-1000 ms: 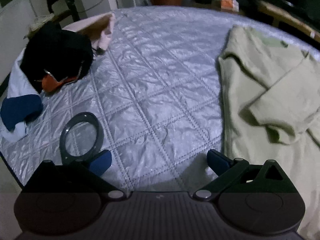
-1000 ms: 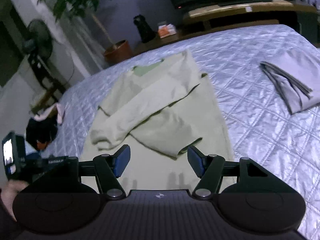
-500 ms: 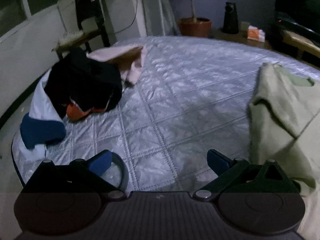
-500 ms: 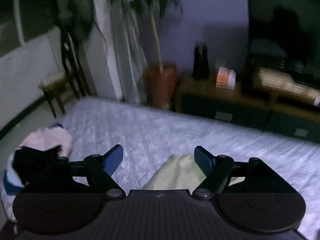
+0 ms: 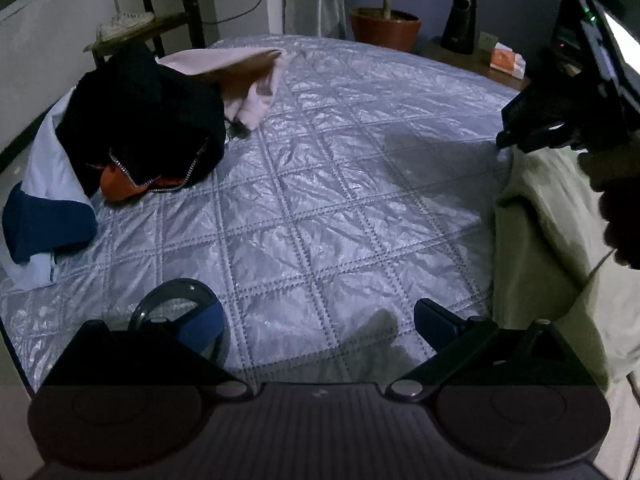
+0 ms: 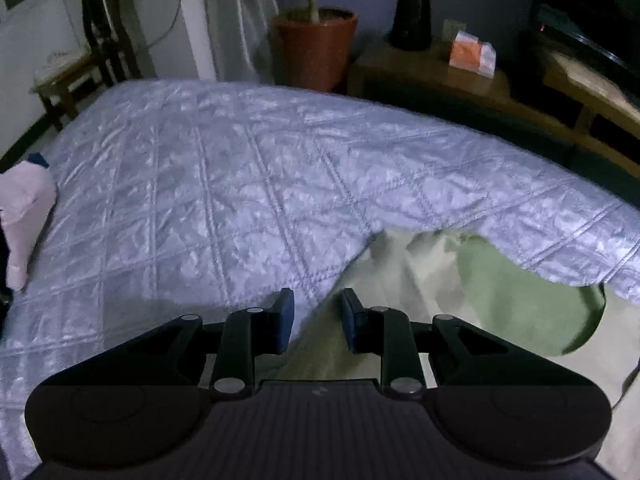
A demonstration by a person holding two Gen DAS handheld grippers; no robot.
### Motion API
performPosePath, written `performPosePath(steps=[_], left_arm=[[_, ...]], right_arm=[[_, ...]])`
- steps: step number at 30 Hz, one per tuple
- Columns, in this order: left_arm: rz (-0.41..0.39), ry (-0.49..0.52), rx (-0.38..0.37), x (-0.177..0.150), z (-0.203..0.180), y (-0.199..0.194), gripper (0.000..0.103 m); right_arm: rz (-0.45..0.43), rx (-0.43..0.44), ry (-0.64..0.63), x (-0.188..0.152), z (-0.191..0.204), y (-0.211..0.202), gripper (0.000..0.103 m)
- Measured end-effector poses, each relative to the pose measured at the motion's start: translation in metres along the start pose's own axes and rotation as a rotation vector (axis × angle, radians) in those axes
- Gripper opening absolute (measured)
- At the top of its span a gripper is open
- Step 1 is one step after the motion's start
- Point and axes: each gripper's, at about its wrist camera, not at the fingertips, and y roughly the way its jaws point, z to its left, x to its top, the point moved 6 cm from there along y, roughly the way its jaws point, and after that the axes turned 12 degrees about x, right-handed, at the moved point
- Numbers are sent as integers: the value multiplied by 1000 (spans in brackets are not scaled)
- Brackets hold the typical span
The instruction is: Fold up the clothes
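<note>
A pale green sweatshirt (image 5: 544, 248) lies on the right side of the quilted grey bed cover (image 5: 320, 200). In the right wrist view the sweatshirt (image 6: 480, 292) shows near its collar, with its left edge running between the jaws. My right gripper (image 6: 316, 316) is partly closed, jaws narrow but still apart around that edge. It also shows in the left wrist view (image 5: 532, 132), above the sweatshirt's top edge. My left gripper (image 5: 316, 320) is wide open and empty, low over the bare cover left of the sweatshirt.
A pile of clothes, black (image 5: 148, 120), pink (image 5: 248, 76), white and blue (image 5: 44, 224), lies at the bed's left. A round ring object (image 5: 180, 312) lies by my left jaw. A plant pot (image 6: 316, 44), speaker and low wooden bench stand beyond the bed.
My right gripper has dropped to the sweatshirt's collar end and its jaws have narrowed around the edge. My left gripper has tilted and shifted slightly, still open.
</note>
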Motion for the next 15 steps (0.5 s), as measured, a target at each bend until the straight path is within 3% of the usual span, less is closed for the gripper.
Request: performPosePath(steps=[1,2,5,8,11,15], left_arm=[[3,-2,2,0,2,1,101],[8,-4,4,0,4,3,101],[5,11,7,-1,3,4,101],[1,29,9,-2,0,4,101],[-6,51,12,-3,-2,4,101],[-10,93,10,-6,-7,5,102]], right_arm=[[-12,4,23,-2,-5,-4,5],[-25,16,56,-3,-11,-7,1],[-47,51,127,-5,-20,-9,0],[-45,156,-3,-3,14,-10,0],[-100,199,-12,4,30,-30,5],[-191,213,4,-11,12,-103,20]])
